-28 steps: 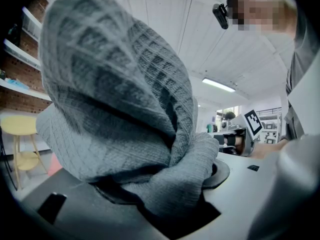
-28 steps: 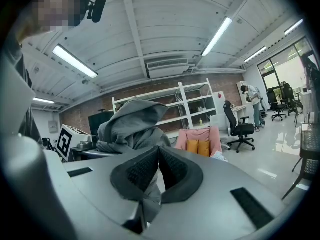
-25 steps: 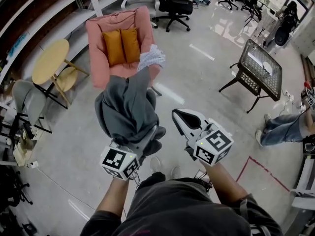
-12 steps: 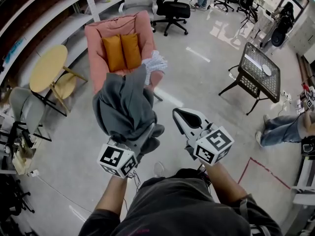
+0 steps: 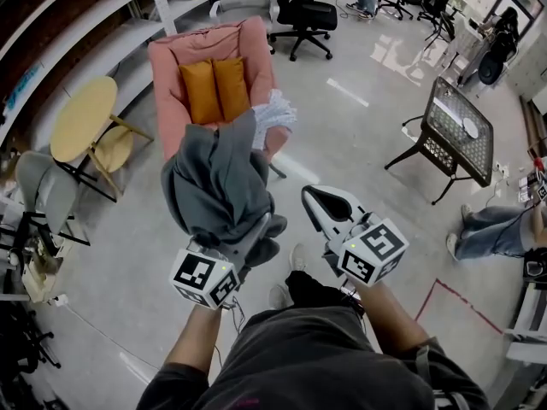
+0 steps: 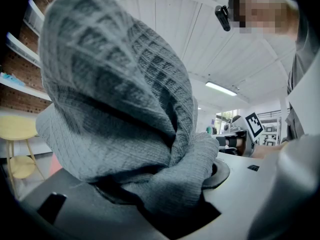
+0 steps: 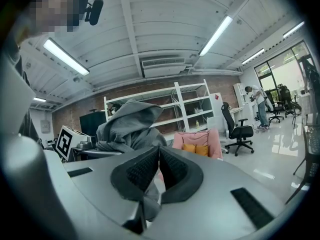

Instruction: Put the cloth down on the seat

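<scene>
Grey knitted cloth (image 5: 214,182) is clamped in my left gripper (image 5: 253,244). My right gripper (image 5: 318,202) is pinched together, empty. The pink padded armchair (image 5: 167,75), upper middle, has no cloth yet.

The cloth (image 5: 218,186) is held in the left gripper (image 5: 256,233) at the near middle, with the right gripper (image 5: 318,199) just beside it on the right. Behind the cloth, farther off, the armchair (image 5: 171,58) is set with two cushions (image 5: 214,88) on its seat. A side table (image 5: 84,120) is placed to its left, an office chair (image 5: 303,11) beyond it, and a square table (image 5: 457,126) well apart at the right.
</scene>
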The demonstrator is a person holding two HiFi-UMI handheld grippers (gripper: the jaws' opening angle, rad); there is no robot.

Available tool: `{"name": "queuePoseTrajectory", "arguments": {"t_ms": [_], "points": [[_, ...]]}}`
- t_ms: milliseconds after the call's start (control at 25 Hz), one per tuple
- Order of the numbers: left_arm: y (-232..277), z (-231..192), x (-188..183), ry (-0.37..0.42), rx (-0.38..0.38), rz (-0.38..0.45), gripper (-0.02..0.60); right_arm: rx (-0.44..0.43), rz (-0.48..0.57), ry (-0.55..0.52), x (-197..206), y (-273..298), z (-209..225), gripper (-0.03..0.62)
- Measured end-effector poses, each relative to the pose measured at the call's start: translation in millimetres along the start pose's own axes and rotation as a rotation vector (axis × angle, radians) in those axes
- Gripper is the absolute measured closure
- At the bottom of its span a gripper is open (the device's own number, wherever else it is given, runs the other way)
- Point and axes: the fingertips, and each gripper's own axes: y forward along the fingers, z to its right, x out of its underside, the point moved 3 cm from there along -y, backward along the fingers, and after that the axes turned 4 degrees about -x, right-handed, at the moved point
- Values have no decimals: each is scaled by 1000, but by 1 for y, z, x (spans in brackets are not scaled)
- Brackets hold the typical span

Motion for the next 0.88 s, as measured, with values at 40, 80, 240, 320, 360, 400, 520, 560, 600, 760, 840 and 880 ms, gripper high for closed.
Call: {"name": "queuePoseTrajectory", "arguments": {"t_ms": [40, 80, 240, 320, 360, 400, 520, 560, 600, 760, 840, 880], "points": [[5, -3, 0, -1, -2, -2, 272, 0, 0, 5, 0, 3, 5, 579], [9, -6, 0, -3, -5, -5, 272, -3, -1, 8, 0, 7, 10, 579], [37, -21, -2, -6, -19, -14, 272, -20, -1, 12, -4, 27, 38, 577], [56, -29, -6, -7, -27, -18, 272, -31, -5, 15, -8, 37, 55, 577], [65, -33, -8, -7, -31, -21, 272, -37, -9, 16, -9, 43, 63, 577], [75, -36, -9, -7, -33, -23, 272, -42, -12, 17, -11, 47, 72, 579], [104, -46, -13, -11, -41, -29, 272, -52, -23, 24, -14, 62, 101, 579], [113, -49, -14, -13, -44, -32, 272, -55, -26, 29, -15, 67, 111, 579], [123, -53, -14, -15, -49, -35, 272, -58, -29, 35, -16, 72, 120, 579], [159, -66, -17, -24, -67, -47, 272, -81, -42, 35, -22, 90, 156, 579], [179, -72, -18, -27, -78, -52, 272, -89, -48, 40, -24, 97, 176, 579], [189, -75, -19, -29, -83, -55, 272, -92, -51, 43, -24, 100, 187, 579]]}}
